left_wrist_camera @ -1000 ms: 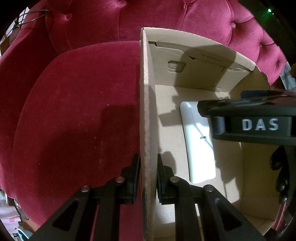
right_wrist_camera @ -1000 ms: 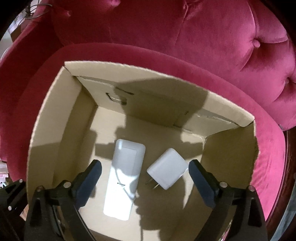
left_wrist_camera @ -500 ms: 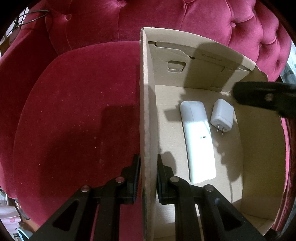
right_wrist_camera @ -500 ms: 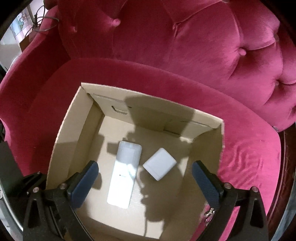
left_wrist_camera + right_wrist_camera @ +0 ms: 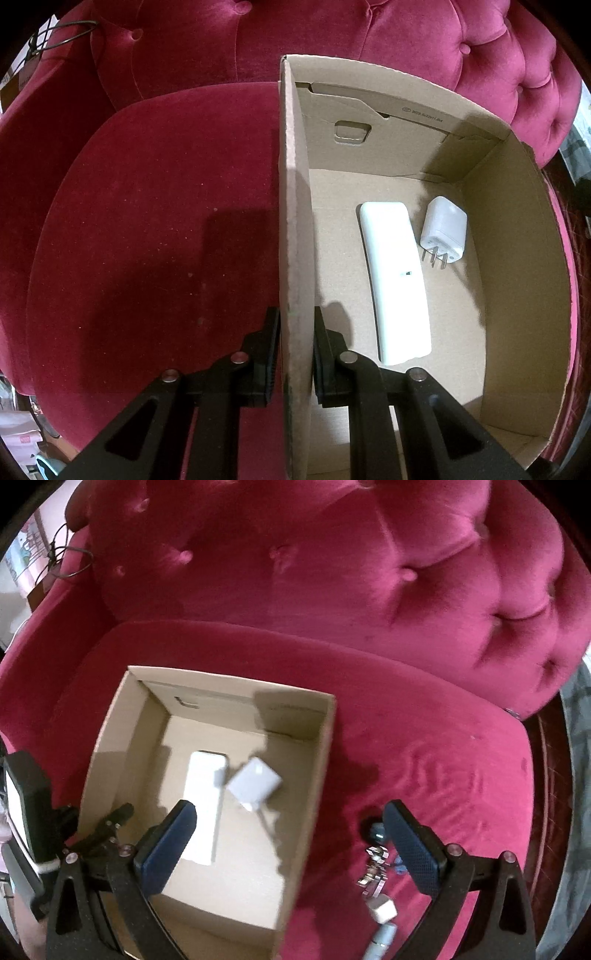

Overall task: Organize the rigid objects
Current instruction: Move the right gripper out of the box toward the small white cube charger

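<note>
Pinching box wall (image 5: 293, 258), left claw (image 5: 295, 332); right claw (image 5: 288, 834) wide.

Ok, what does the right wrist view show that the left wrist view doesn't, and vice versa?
Right wrist only: the open right gripper and small items on the cushion right of the box: a keychain clip, a small white cube and a pale tube.

Left wrist only: the left gripper clamping the box's left wall, and the charger's prongs.

Both: the cardboard box, the long white device, the white charger, the red sofa.
</note>
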Motion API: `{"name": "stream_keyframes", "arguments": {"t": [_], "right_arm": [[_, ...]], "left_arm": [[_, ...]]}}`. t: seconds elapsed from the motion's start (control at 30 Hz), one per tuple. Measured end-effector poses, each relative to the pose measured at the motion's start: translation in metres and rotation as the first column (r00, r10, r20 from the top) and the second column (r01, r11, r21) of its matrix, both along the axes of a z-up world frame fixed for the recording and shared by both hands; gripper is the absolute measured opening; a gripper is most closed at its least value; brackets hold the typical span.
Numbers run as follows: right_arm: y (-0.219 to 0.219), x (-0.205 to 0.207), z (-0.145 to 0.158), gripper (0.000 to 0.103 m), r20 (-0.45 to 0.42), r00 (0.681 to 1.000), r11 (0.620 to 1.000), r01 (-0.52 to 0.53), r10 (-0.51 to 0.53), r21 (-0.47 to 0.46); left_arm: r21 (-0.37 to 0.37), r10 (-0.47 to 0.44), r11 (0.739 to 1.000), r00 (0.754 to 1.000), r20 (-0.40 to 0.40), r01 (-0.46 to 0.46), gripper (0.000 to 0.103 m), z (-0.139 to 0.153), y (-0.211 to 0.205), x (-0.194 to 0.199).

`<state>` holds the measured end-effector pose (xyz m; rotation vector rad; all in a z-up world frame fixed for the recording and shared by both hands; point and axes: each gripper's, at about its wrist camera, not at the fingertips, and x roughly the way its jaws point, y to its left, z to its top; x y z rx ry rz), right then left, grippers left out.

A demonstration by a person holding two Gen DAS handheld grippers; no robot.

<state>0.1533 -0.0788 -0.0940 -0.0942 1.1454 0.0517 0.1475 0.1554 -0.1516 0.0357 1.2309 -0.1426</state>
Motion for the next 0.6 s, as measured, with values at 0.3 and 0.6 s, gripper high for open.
{"name": "stream_keyframes", "arguments": {"t": [0.3, 0.6], "right_arm": [[-0.047, -0.025, 0.006, 0.103, 0.012, 0.997, 0.996, 0.079, -0.079, -0.033], [-0.083, -0.047, -0.011, 0.103, -0.002, 0.988, 0.987, 0.156, -0.156, -0.023]], "left_arm": [[-0.001, 0.001, 1.000, 1.000, 0.000, -0.001, 0.017, 0.000, 0.001, 0.000], [0.003, 0.001, 1.000, 1.000, 0.001, -0.001, 0.017, 0.001, 0.001, 0.000]]}}
